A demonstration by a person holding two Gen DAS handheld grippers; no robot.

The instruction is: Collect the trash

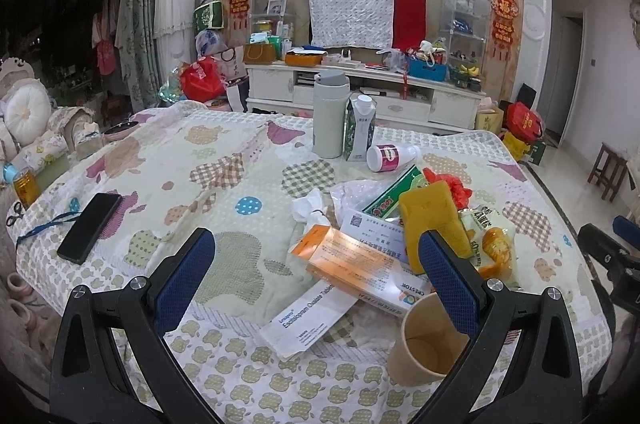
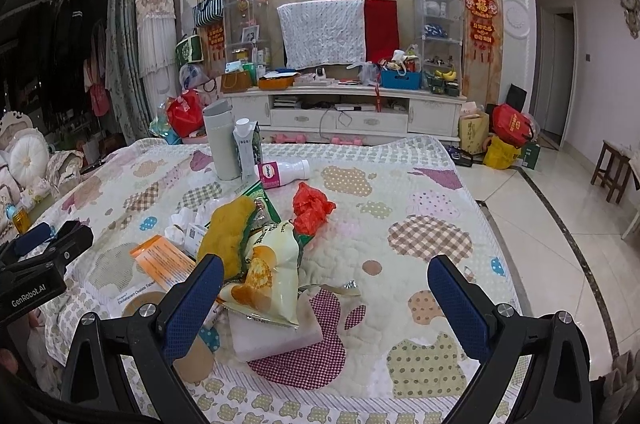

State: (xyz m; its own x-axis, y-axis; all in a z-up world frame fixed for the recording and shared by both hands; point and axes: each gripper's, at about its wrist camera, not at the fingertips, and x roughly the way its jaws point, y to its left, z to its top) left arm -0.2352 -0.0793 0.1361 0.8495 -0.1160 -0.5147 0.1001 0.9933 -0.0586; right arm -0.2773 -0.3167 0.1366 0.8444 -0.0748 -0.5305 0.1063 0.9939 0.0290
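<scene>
A: Listing the left wrist view, left to right. Item 1: black phone (image 1: 89,227), flat on the patterned quilt (image 1: 224,191), well left of the left gripper's (image 1: 316,266) left finger. State of fingers?

B: Both blue pads spread wide, nothing between them in contact. Item 2: white medicine box (image 1: 308,324), lying in the gap between the 2 fingers, with an orange box (image 1: 352,262) overlapping its far end.

A: Item 3: paper cup (image 1: 430,340), upright, just beside the right finger and partly hidden behind it. Item 4: yellow sponge (image 1: 434,224), beyond that fingertip. Farther back stand a grey flask (image 1: 330,115) and a carton (image 1: 359,127), with a white bottle (image 1: 390,156) on its side.

B: Right wrist view now. Right gripper (image 2: 326,288), fingers likewise wide apart, empty. Item 5: yellow snack bag (image 2: 266,280), crumpled, just beside the left finger and reaching into the gap. Item 6: red plastic bag (image 2: 312,209), beyond the gap. Bare quilt lies before the right finger.
</scene>
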